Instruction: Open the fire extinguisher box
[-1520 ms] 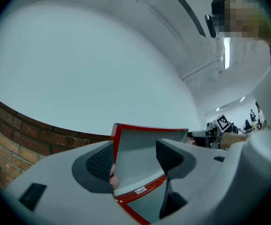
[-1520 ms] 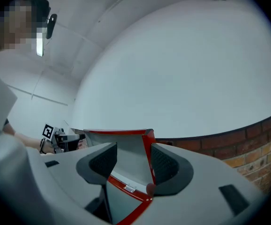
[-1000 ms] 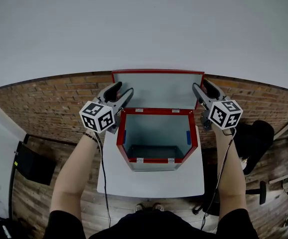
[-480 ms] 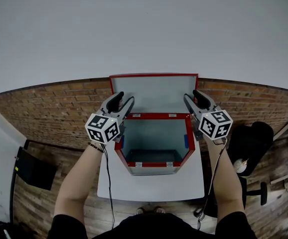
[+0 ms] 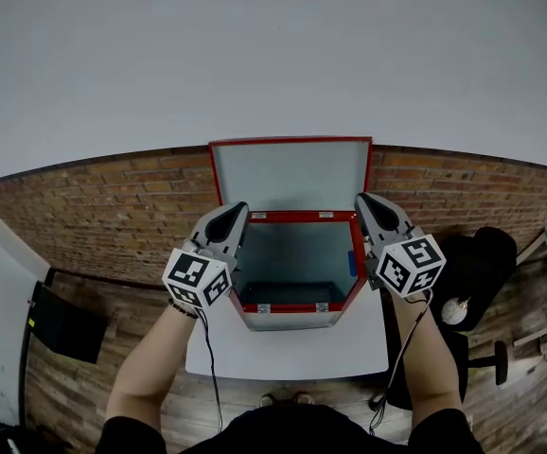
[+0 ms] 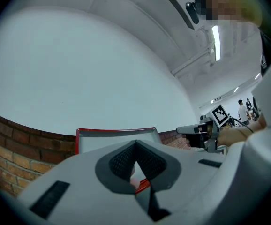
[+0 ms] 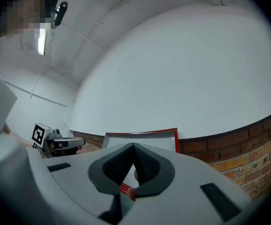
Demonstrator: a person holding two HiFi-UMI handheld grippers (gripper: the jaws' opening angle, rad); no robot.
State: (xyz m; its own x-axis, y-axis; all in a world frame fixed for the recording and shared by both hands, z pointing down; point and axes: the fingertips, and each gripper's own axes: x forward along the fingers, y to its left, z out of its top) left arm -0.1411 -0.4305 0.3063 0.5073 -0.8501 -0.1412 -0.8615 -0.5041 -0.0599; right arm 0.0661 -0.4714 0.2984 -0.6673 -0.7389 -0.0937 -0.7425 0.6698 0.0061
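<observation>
On table (image 5: 288, 343), fire extinguisher box (image 5: 292, 306) open; left gripper (image 5: 237, 210), right gripper (image 5: 362, 200) clenched, seemingly empty, flanking it.

Box (image 5: 292, 306) on tabletop (image 5: 292, 348), mouth facing up; entry from above and from the front is free. The raised lid (image 5: 291, 173) stands upright at the rear before the brick wall (image 5: 113, 206) and blocks any reach from behind. The left hand-held gripper (image 5: 235, 210), jaws together, flanks the box's left wall. The right hand-held gripper (image 5: 364, 200), jaws together, flanks its right wall. Between them the mouth is unobstructed. Bare tabletop lies in front of the box.
</observation>
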